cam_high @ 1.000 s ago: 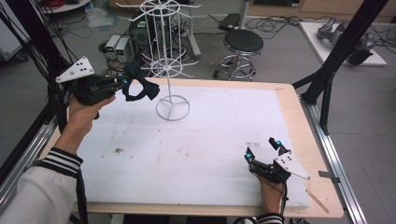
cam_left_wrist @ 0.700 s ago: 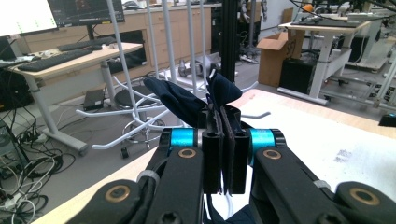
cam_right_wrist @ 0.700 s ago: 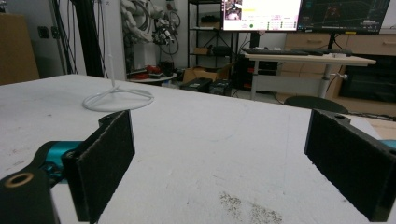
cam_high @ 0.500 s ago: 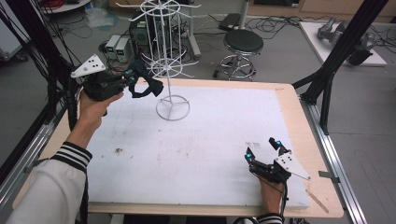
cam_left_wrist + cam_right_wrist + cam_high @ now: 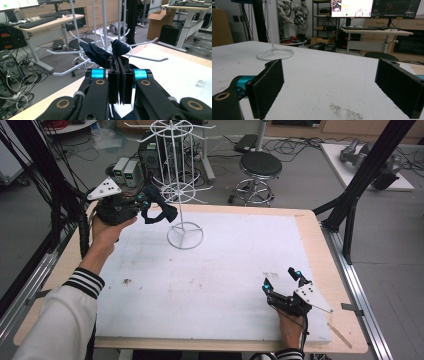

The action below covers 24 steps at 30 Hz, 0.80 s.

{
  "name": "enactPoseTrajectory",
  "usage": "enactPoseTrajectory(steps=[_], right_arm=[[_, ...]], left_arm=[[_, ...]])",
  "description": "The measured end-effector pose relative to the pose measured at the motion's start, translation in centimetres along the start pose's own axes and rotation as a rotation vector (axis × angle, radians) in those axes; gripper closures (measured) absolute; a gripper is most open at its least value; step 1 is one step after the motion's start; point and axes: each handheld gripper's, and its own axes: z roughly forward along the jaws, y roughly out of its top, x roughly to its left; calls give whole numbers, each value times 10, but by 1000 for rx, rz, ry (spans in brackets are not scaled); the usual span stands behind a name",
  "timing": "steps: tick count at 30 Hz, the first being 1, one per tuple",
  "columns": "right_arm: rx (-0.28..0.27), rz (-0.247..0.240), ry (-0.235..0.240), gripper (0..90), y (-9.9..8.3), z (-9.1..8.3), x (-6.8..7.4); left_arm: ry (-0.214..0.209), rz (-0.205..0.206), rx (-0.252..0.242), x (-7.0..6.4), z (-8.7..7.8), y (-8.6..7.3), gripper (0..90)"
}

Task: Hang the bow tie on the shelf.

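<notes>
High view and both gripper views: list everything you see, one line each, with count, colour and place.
Dark cloth: one, navy, clamped in the left gripper beside the rack's arms.
Wire rack: one, white, ring base at the table's far left.
Table: one, white mat on a wooden top.
Stool: one, black seat, on the floor beyond the table.
Monitors: two, lit, on a desk in the right gripper view.
Left gripper: black, raised, shut on the cloth.
Right gripper: black, resting near the table's right front, jaws wide apart.
</notes>
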Motion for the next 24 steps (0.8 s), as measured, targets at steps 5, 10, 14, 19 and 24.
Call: enactPoseTrajectory(steps=[5, 10, 14, 19, 24], right_arm=[[-4, -3, -1, 76, 0, 0, 0], [-2, 4, 0, 76, 0, 0, 0], [-5, 0, 2, 76, 0, 0, -1], [-5, 0, 1, 76, 0, 0, -1], [-4, 2, 1, 76, 0, 0, -1]], left_arm=[[17, 7, 19, 1, 6, 3, 871], [21, 13, 33, 1, 11, 4, 870], [26, 16, 47, 1, 14, 3, 870], [28, 18, 61, 0, 20, 2, 870], [29, 27, 70, -2, 24, 5, 869]])
